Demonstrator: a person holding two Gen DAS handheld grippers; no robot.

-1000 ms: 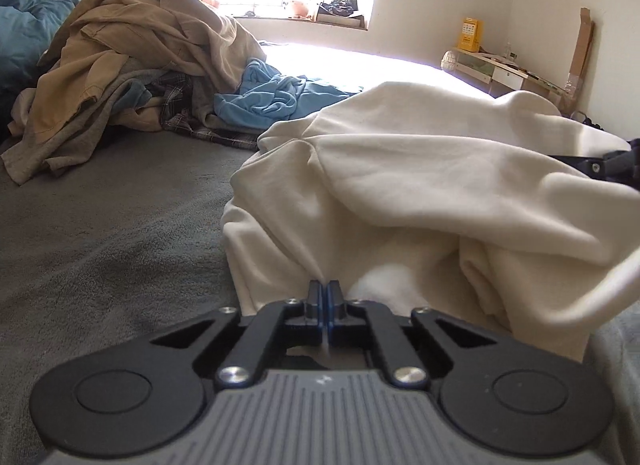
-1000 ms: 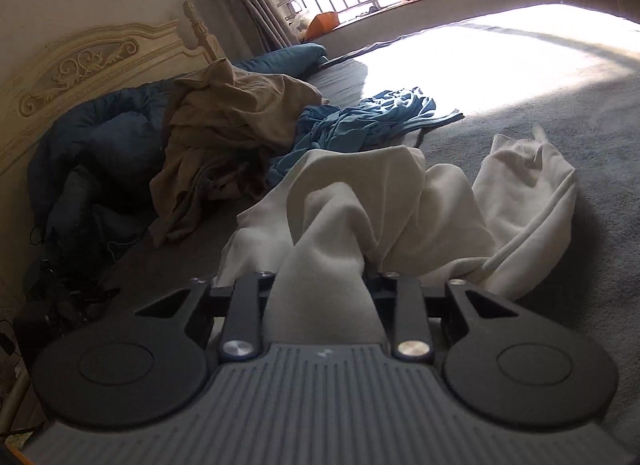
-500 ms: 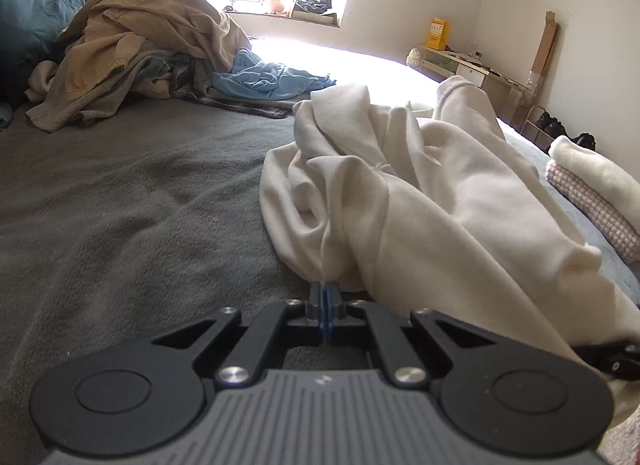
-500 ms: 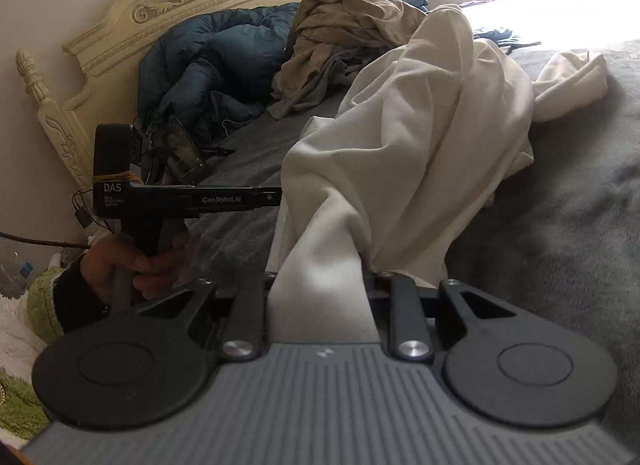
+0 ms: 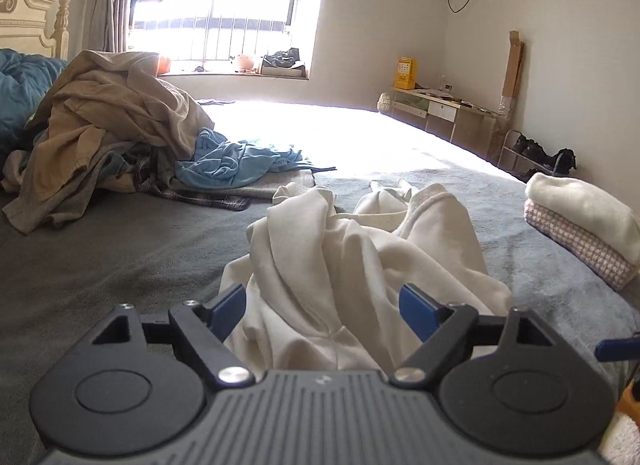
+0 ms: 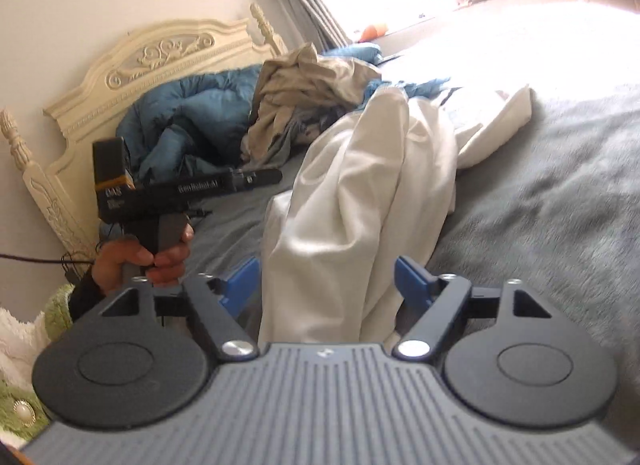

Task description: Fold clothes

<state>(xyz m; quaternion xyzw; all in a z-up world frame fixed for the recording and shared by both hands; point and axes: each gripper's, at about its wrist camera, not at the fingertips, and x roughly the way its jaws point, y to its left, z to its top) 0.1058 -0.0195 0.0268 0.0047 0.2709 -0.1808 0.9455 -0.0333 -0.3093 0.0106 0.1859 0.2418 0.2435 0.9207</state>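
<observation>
Cream garment (image 5: 360, 265) crumpled on the grey bed (image 5: 100, 257), bunched between the spread left tongs (image 5: 324, 305) and the spread right tongs (image 6: 326, 281) — blue pads wide apart, gripping nothing. Heaped tan and blue clothes (image 5: 120, 133) at 10 o'clock in the left wrist view, folded stack (image 5: 580, 225) at 3 o'clock. Hand (image 6: 140, 261) on the left handle at 9 o'clock in the right wrist view.

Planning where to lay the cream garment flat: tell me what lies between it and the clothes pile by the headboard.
In the left wrist view, bare grey bedcover separates the cream garment from the clothes pile; only the pile's plaid edge reaches toward it.
</observation>
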